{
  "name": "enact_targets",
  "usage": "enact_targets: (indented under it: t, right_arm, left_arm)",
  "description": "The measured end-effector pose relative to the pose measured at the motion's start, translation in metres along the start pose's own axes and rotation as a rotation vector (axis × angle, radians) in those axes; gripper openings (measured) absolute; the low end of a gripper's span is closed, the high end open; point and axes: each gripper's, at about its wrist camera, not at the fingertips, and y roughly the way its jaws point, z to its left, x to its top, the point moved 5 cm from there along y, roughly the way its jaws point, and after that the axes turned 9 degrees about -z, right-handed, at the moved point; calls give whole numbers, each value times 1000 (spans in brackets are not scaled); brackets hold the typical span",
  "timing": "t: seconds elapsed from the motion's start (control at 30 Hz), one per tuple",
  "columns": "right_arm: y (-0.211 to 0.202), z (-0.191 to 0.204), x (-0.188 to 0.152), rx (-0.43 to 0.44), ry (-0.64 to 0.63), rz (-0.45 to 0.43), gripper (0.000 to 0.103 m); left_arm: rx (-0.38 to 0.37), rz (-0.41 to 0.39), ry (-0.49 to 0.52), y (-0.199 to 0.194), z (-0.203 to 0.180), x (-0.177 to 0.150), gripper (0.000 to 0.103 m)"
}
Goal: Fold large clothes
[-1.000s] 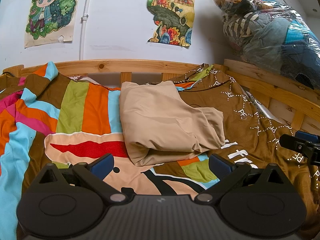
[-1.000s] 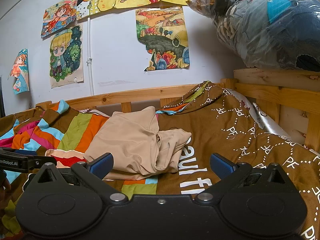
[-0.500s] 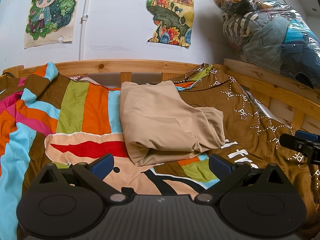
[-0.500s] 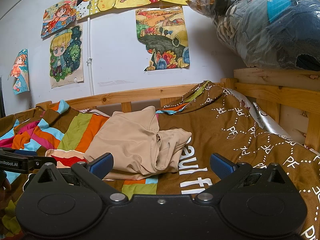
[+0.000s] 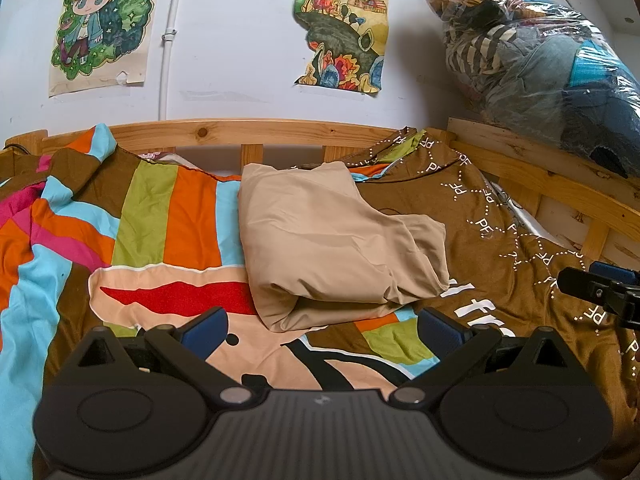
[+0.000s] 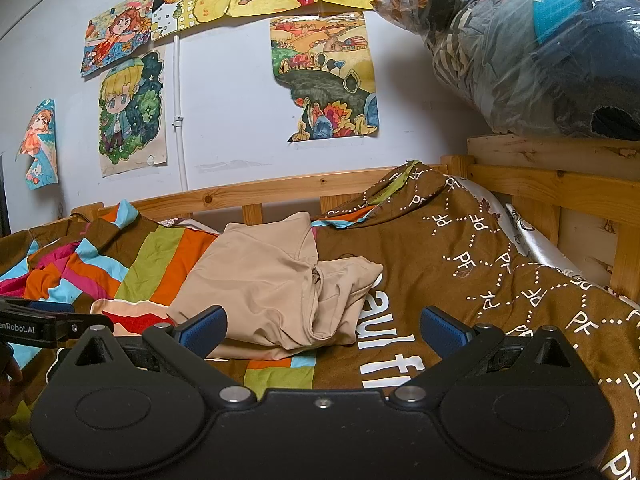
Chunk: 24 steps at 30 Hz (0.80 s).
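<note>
Wooden bed frame (image 5: 224,130) w/ a loud striped cover (image 5: 168,220) fills both views; drawings taped on the wall behind. Tan garment (image 5: 332,248) lies mid-bed, already folded into a thick bundle, right end bunched and uneven. Left tongs (image 5: 322,326) and right tongs (image 6: 322,326) both hang near it, spread wide, holding nothing, neither touching cloth. Risk: pinching only the top layer at that loose right end could pull the bundle open; grabbing the cover along w/ it would drag everything. Hard to tell what kind of garment it is, and the bundle's underside is hidden.
</note>
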Motion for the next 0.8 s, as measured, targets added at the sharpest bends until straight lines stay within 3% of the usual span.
enact_targets:
  t: [0.17, 0.33, 0.8]
  right_arm:
    - [0, 0, 0, -1, 1, 0, 102]
    - [0, 0, 0, -1, 0, 0, 102]
    - [0, 0, 0, -1, 1, 1, 102]
  left_arm:
    - [-47, 35, -52, -2, 5, 3, 102]
    - [22, -12, -27, -6, 4, 6, 102]
    - [9, -39, 0, -10, -1, 7, 102]
